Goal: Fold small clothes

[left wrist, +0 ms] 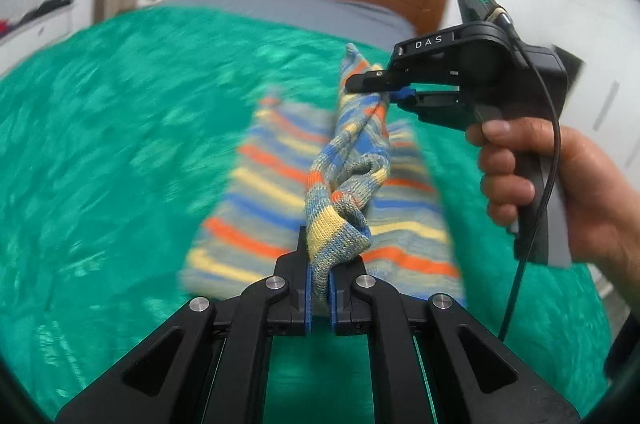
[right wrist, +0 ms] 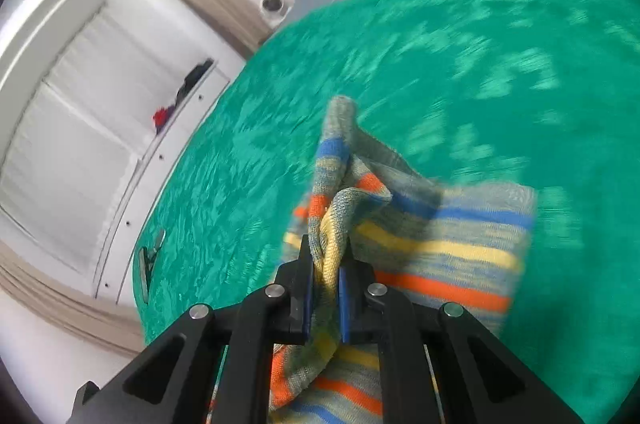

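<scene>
left tongs (left wrist: 319, 264) clamped on the striped knit (left wrist: 348, 192), right tongs (right wrist: 326, 260) pinching it too (both blurry), above green bed (left wrist: 120, 112)

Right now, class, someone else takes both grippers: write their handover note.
Left gripper: shut on one end of the striped knit garment.
Right gripper: shut on the other end, held by a hand.
The pinched edge is lifted and twisted; the rest lies on the green bedspread.
Done: both ends gripped.
Left: lay the edge over, flatten the fold.
</scene>
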`<state>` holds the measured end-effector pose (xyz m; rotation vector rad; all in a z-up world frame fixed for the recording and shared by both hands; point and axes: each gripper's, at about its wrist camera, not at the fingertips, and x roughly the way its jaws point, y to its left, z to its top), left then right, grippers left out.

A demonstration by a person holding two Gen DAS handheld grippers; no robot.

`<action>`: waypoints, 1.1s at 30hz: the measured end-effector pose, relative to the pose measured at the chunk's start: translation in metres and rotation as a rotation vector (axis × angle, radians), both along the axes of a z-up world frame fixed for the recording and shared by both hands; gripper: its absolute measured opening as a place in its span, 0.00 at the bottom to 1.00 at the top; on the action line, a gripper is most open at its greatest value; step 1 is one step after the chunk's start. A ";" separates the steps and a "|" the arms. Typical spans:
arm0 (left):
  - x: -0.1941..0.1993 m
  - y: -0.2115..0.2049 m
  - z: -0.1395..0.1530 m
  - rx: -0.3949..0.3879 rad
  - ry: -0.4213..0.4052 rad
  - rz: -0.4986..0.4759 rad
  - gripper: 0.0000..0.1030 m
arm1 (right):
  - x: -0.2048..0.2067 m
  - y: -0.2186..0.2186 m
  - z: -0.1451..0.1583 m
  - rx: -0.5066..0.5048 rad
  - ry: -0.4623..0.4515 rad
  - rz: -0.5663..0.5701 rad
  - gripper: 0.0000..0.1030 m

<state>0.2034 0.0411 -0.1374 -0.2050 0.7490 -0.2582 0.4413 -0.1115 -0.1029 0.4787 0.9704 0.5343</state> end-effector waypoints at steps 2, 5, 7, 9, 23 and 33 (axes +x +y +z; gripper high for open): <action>0.004 0.011 -0.008 0.002 0.024 0.023 0.05 | 0.012 0.027 -0.015 0.012 0.015 0.017 0.12; 0.016 0.033 -0.018 0.012 0.085 0.081 0.17 | 0.016 0.041 -0.033 0.114 0.072 0.031 0.26; 0.014 0.041 -0.018 0.018 0.086 0.105 0.30 | 0.010 0.033 -0.036 0.170 0.075 0.016 0.30; 0.012 0.052 -0.012 0.026 0.050 0.117 0.52 | -0.001 0.020 -0.028 0.176 0.032 0.006 0.32; 0.085 0.050 -0.042 0.194 0.156 0.070 0.71 | -0.147 -0.001 -0.050 -0.307 -0.039 0.203 0.31; 0.042 0.048 -0.036 0.277 0.152 -0.014 0.91 | -0.188 -0.001 -0.060 -0.312 -0.071 0.047 0.42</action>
